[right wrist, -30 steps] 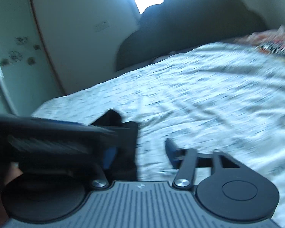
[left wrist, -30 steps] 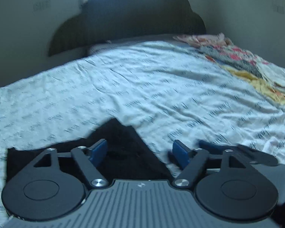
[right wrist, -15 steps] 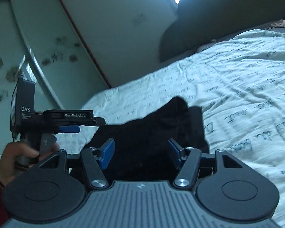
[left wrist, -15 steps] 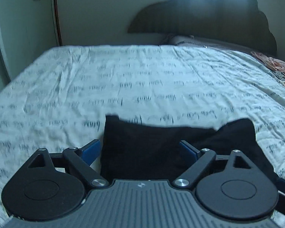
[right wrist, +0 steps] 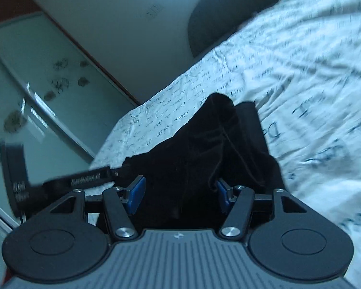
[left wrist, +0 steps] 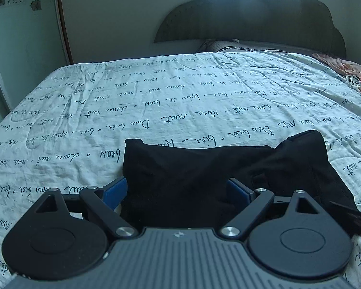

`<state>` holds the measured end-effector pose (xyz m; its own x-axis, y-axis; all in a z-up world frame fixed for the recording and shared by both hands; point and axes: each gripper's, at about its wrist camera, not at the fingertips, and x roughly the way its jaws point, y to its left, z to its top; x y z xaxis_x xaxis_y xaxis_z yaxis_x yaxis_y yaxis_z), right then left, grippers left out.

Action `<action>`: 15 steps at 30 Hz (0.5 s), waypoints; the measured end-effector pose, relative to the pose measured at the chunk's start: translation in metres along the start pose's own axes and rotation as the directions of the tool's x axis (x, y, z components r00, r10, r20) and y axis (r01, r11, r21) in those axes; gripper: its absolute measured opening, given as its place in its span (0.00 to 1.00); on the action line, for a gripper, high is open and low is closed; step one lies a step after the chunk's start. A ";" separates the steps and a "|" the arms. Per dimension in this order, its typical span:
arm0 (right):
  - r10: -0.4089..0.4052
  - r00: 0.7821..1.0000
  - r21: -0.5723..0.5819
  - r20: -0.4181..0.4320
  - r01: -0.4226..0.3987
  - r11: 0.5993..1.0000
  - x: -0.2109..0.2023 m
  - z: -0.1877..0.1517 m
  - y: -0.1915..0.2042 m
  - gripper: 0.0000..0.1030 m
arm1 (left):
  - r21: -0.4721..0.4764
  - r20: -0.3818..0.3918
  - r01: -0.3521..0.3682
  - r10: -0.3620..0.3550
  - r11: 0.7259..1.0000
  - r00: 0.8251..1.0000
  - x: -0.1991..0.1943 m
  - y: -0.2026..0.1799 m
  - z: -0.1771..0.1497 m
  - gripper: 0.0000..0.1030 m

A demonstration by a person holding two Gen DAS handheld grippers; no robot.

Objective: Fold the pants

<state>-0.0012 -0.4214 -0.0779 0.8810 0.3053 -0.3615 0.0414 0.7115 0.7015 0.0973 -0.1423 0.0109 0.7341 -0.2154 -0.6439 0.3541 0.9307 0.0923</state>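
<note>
We judge the fold well along: the black pants (left wrist: 204,175) lie bunched in a compact stack on the bed (left wrist: 180,101) near its front edge, with a last fold or tidying seemingly left. Our left hand-held gripper (left wrist: 178,190) stands spread over the cloth without pinching it, while the right hand-held gripper (right wrist: 178,192) is closing with a raised ridge of pants between its pads. Only the left view shows the whole bundle and the colourful clothes (left wrist: 349,69) at the far corner; only the right shows the left device from the side.
</note>
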 end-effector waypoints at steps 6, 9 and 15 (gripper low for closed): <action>-0.143 0.988 -0.184 0.059 0.152 0.971 -0.005 -0.003 0.021 0.07 | -0.005 0.011 -0.015 0.015 1.000 1.000 0.002 0.005 0.009 0.88; -0.222 0.967 -0.303 0.123 0.250 0.920 -0.016 -0.002 0.039 0.07 | -0.004 0.018 -0.004 0.004 1.000 1.000 0.005 0.003 0.012 0.88; -0.260 0.964 -0.299 0.049 0.262 0.918 -0.017 0.005 0.030 0.15 | 0.046 -0.056 -0.017 0.019 0.999 0.998 0.026 0.000 0.004 0.85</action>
<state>-0.0127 -0.4082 -0.0477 0.8619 0.0787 -0.5008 0.1282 0.9219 0.3655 0.1185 -0.1490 -0.0028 0.7070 -0.1804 -0.6838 0.3681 0.9195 0.1381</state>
